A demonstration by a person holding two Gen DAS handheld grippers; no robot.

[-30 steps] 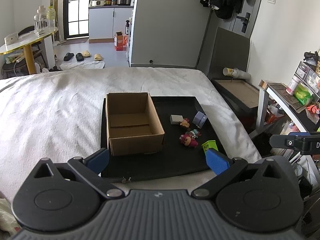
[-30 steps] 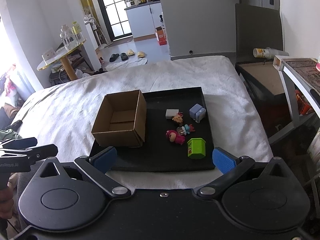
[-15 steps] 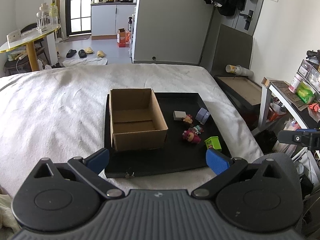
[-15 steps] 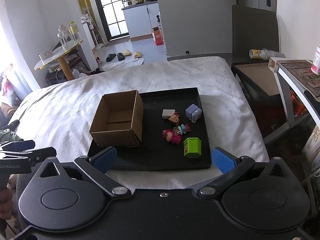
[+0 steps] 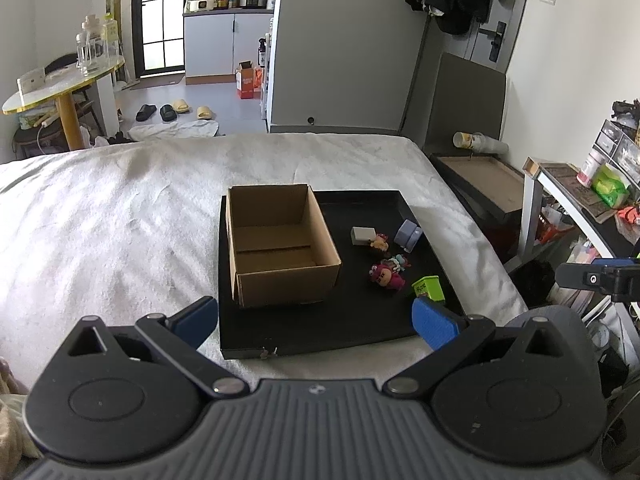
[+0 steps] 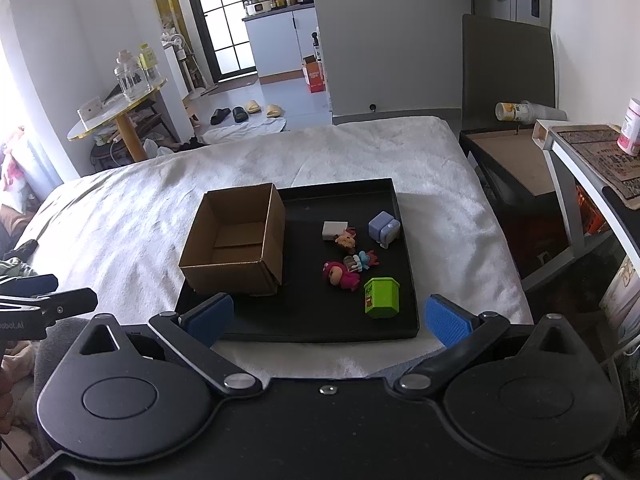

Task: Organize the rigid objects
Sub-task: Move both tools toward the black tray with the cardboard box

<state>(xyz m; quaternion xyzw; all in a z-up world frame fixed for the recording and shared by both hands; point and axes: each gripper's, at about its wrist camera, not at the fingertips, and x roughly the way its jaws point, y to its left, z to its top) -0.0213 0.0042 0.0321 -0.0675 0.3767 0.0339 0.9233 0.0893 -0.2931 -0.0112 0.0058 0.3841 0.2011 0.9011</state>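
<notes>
**Cardboard empty, both tools hanging back**

Cardboard first: the open box [image 6: 236, 248] sits on the left half of the black tray [image 6: 320, 320], and nothing is in it yet. Your toys are all on the tray's right half, clear of the box: the green block [image 6: 382, 298] nearest you, the pink figure [image 6: 340, 275] just beside it, a small teal-and-red figure [image 6: 362, 260] behind, then the white block [image 6: 334, 231] touching a little doll [image 6: 346, 241], and the lilac piece [image 6: 384, 229] near the right rim.

What's changed? Over the last second you've drawn both tools back and up, so the tray sits smaller and further off in both views. That's a retreat, not an approach; no pick has begun.

Your left gripper [image 5: 316, 318] is spread wide with nothing between its blue pads [image 5: 434, 322]. Your right gripper [image 6: 330, 318] is the same, jaws wide apart and holding nothing.

By my reading, the green block is the easy opener for the right tool: closest, boxy, standing free. The clustered figures behind it look trickier, crowded close enough that a wide jaw could nudge a neighbour.

Around you, the white bedspread [image 5: 120, 220] lies soft under the tray, so press gently. The side table [image 6: 592, 152] stands to the right, well apart from the tray.
</notes>
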